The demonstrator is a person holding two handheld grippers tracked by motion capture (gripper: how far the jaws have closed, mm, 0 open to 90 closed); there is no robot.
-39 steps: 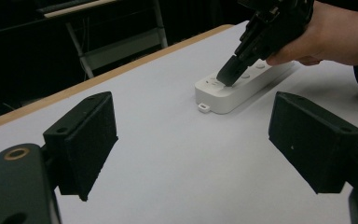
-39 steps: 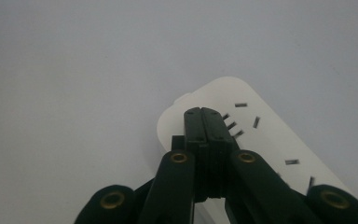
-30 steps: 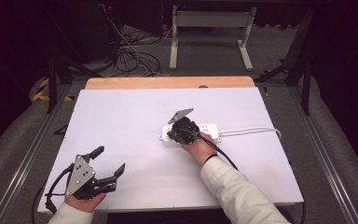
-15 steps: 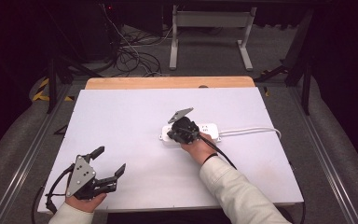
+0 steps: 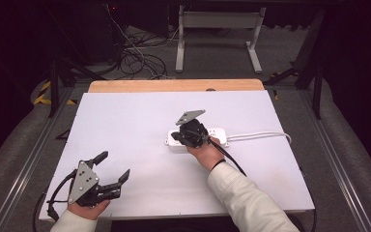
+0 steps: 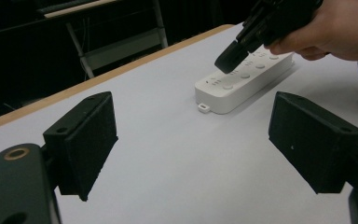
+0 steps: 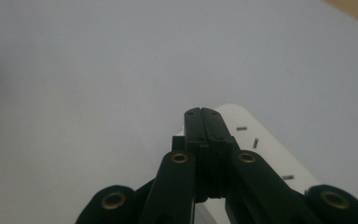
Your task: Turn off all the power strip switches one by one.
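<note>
Nearest the person, the left tongs (image 5: 110, 168) rest at the front left corner of the white counter (image 5: 125, 125), spread wide with nothing between them, well apart from the work.

Farther in, near the middle of the counter, lies the white power strip (image 6: 242, 81), its cable (image 5: 261, 136) running off to the right. The right tongs (image 6: 230, 58) are clenched together on nothing, their tips pointing down onto the strip's left end, at or just above a row of small round buttons; whether they actually touch cannot be told.

This looks like a press on a switch with the closed tips. The risk is that the strip lies loose on the smooth counter: a push that lands off-centre or at a slant could skid or tip it rather than click the button, or the blunt tips could slip onto the neighbouring button.
</note>
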